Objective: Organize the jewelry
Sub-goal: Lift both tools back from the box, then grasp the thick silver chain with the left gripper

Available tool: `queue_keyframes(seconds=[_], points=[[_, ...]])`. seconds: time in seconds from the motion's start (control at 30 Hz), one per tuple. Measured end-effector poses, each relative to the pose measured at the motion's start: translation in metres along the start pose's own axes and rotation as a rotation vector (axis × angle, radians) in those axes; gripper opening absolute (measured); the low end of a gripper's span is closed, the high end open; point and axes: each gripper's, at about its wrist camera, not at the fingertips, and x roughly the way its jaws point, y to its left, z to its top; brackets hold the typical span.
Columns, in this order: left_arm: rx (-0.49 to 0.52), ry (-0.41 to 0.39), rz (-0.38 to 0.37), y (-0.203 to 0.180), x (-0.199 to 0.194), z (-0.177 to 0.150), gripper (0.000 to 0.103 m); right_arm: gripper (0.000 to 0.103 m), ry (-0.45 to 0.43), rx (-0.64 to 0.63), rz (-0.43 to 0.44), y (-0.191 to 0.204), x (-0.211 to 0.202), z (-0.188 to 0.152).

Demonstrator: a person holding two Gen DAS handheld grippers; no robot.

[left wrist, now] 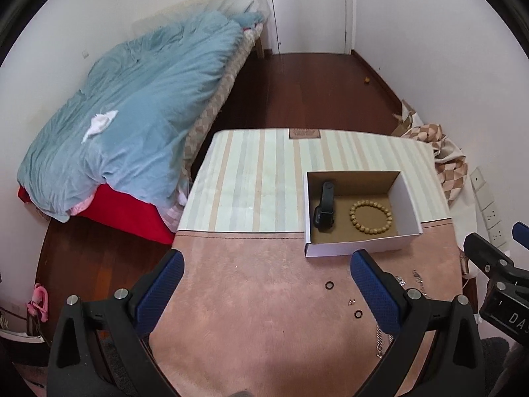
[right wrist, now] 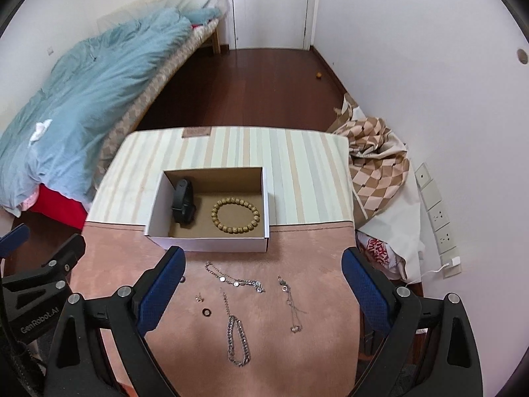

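Observation:
A white cardboard box point(right wrist: 205, 243) stands on the table and holds a black smartwatch point(right wrist: 183, 205) and a wooden bead bracelet point(right wrist: 235, 215); the box also shows in the left wrist view point(left wrist: 357, 248). On the pink mat in front of it lie a thick silver chain point(right wrist: 237, 340), a charm chain point(right wrist: 234, 278), a thin pendant necklace point(right wrist: 291, 301), a black ring point(right wrist: 206, 312) and small earrings point(right wrist: 198, 297). Black rings point(left wrist: 329, 285) show in the left wrist view. My right gripper point(right wrist: 263, 271) is open above the chains. My left gripper point(left wrist: 267, 274) is open and empty, left of the box.
The table carries a pink mat point(right wrist: 297, 254) in front and a striped cloth point(right wrist: 297, 152) behind. A bed with a blue quilt point(left wrist: 132, 106) stands at the left. Checkered fabric point(right wrist: 373, 162) is piled at the right by wall sockets point(right wrist: 439, 215). A white door point(right wrist: 271, 6) is at the back.

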Motion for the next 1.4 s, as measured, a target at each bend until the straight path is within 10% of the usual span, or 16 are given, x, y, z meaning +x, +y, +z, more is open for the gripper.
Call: queue_keyframes(seconds=[0.43, 0.7, 0.93, 1.4], points=[[-0.031, -0.062, -0.003, 0.011, -0.051, -0.021, 0.103, 0.097, -0.058, 0.039, 0.045, -0.007, -0.062, -0.023], [-0.005, 0.036, 0.045, -0.001, -0.010, -0.063, 0.103, 0.097, 0.100, 0.146, 0.051, -0.039, -0.010, -0.073], [0.067, 0.213, -0.008, -0.046, 0.052, -0.116, 0.103, 0.055, 0.286, 0.262, 0.086, -0.082, 0.055, -0.133], [0.089, 0.336, 0.124, -0.040, 0.105, -0.141, 0.103, 0.044, 0.407, 0.198, 0.227, -0.022, 0.124, -0.174]])
